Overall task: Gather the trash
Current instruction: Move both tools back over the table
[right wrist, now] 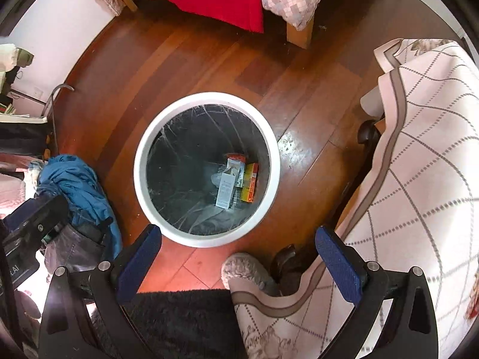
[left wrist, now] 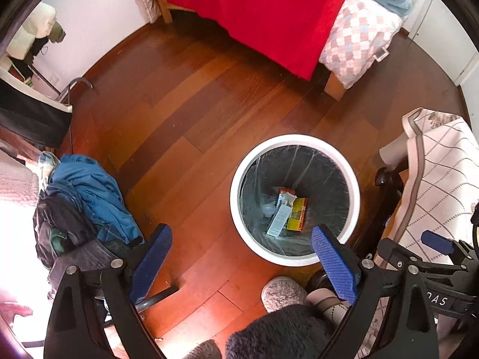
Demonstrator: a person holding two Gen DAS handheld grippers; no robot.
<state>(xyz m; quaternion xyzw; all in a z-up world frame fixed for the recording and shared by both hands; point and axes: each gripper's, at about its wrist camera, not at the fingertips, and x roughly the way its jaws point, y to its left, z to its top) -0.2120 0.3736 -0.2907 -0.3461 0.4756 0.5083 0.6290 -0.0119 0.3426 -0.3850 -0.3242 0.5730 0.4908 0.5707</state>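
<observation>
1. A white round trash bin (right wrist: 206,240) lined with a clear bag stands on the wooden floor (left wrist: 185,113).
2. At its bottom lie a yellow box (right wrist: 250,187), a pale carton (right wrist: 226,191) and a crumpled wrapper.
3. The left gripper (left wrist: 239,257) and right gripper (right wrist: 238,258) both hang above it, jaws spread wide, holding nothing.
4. The drop looks done (nothing clings to either pad), so lift clear of the rim before seeking more trash.
</observation>
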